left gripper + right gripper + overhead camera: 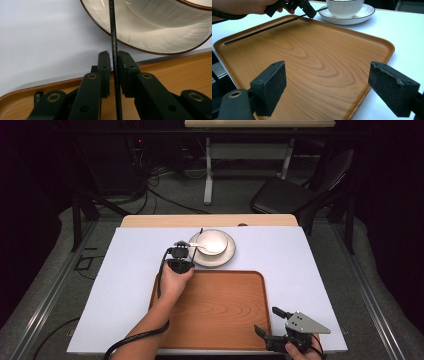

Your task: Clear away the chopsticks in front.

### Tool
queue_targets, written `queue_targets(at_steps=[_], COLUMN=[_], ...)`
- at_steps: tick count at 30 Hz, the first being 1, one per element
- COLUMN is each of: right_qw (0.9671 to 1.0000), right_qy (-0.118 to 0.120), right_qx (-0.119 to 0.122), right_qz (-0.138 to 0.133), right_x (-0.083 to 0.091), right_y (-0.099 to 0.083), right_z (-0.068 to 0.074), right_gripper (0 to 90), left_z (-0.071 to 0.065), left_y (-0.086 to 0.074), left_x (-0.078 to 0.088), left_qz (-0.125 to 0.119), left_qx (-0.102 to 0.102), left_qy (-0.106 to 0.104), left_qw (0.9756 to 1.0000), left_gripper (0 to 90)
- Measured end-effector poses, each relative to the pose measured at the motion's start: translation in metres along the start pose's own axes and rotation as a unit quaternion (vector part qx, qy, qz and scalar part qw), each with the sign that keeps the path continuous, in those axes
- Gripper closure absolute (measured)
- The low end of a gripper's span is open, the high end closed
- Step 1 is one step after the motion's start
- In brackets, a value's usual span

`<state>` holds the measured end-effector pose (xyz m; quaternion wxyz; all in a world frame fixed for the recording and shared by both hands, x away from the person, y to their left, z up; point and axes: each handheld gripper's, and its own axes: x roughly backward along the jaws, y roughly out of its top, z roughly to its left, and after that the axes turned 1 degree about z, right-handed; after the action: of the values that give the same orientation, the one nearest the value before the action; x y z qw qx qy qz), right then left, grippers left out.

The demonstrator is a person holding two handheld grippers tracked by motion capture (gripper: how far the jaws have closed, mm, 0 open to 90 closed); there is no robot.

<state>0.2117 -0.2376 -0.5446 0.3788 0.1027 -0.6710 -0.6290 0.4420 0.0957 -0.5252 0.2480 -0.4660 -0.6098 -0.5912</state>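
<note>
The left hand-held gripper (114,72) is clamped on a thin black ridged strap (113,37), just beside the white ribbed plate with a brown rim (155,37) that carries a white bowl (211,241). The strap's far end lies on the brown wooden tray (317,62). At the near right corner of the desk (125,285), the right hand-held gripper (327,87) hangs with its jaws wide apart, holding nothing.

We note the tray (312,62) looks like wood, with a flowing grain and a smooth satin finish. The plate (155,37) and the bowl (344,7) on it look like glazed ceramic, glossy, off-white, finely ribbed; the plate has a dark brown rim. The thin black rod (114,50) is matt and finely ridged. The gripper pads (270,86) are matt black, rough-edged. The table covering (130,285) is pale, smooth and matt.
</note>
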Motion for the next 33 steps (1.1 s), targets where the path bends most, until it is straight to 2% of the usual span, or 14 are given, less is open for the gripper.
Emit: queue_targets(at_steps=[7, 18, 25, 33], right_qw=[1.0, 1.0, 1.0, 1.0], right_qy=[0.0, 0.0, -0.001, -0.002], right_qx=[0.001, -0.001, -0.002, -0.001], right_qz=[0.001, 0.001, 0.0, 0.001], right_x=[-0.001, -0.001, -0.002, -0.001], right_y=[0.0, 0.0, 0.0, 0.0], right_z=[0.0, 0.0, 0.0, 0.0], right_gripper=[14.5, 14.5, 14.5, 14.5], left_z=[0.003, 0.016, 0.033, 0.06], left_y=[0.001, 0.001, 0.0, -0.006], left_x=[0.0, 0.009, 0.026, 0.059], left_qz=[0.002, -0.018, -0.042, -0.074], left_qx=[0.003, 0.017, 0.033, 0.052], left_qy=[0.009, 0.014, 0.014, 0.007], left_qw=[1.0, 0.9996, 0.9985, 0.9959], left_gripper=[86.1, 86.3, 86.3, 86.3])
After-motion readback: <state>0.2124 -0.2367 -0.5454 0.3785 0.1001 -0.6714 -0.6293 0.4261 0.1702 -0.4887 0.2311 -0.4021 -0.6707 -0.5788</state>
